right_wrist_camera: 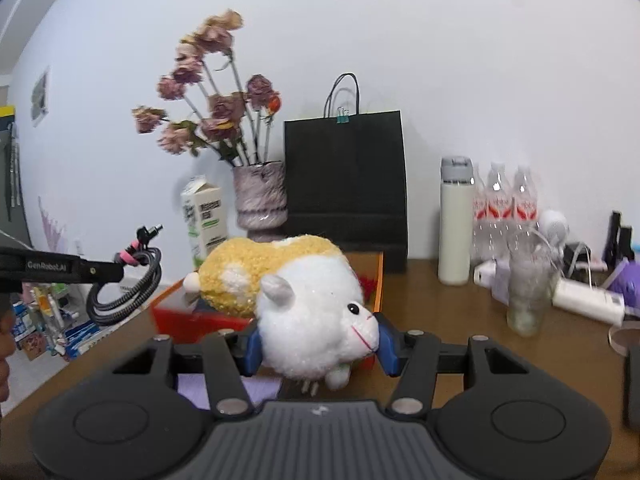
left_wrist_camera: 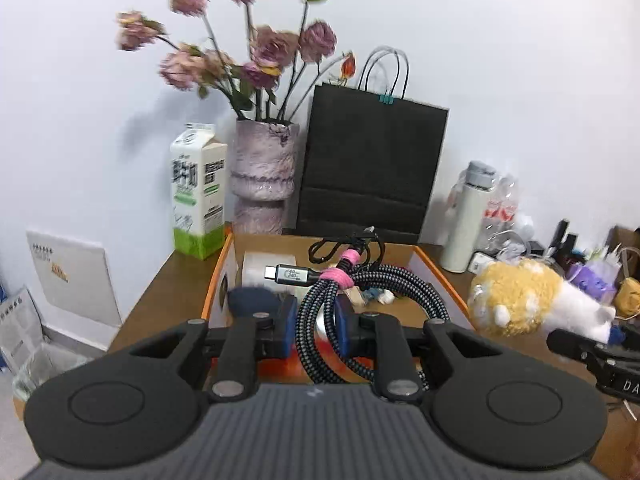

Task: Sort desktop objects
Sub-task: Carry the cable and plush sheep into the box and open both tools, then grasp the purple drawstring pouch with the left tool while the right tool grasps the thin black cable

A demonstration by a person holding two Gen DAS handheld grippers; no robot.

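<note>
The left gripper (left_wrist_camera: 316, 330) has its blue pads pressed onto a coiled braided cable (left_wrist_camera: 362, 300), held above the open orange-edged box (left_wrist_camera: 440, 276). A pink strap (left_wrist_camera: 338, 276) binds the coil, and its plug end points toward 10 o'clock. The right gripper (right_wrist_camera: 318, 346) pinches a plush toy (right_wrist_camera: 296, 300), white at the face and yellow at the back, which sits at 12 o'clock from the fingers with the same box behind it.

In the left wrist view the toy shows at 3 o'clock, near the box's right wall. Beyond the box, at 12 o'clock, stand a black paper bag (left_wrist_camera: 372, 164), a vase (left_wrist_camera: 264, 172) of dried flowers and, at 11 o'clock, a milk carton (left_wrist_camera: 198, 196). A white flask (right_wrist_camera: 454, 220) and water bottles (right_wrist_camera: 504, 204) stand at 1 o'clock in the right wrist view.

Risks, as I judge them: the coil is gripped across only a few strands, so loose loops could snag the box wall or slip out if tilted. The soft toy may squash and slide from the pads. Both hands aiming at one box could collide.

Writing: the plug reads "40" and "240"; the left gripper's arm reads "GenRobot.AI". The carton's Chinese print is too blurred to read.
</note>
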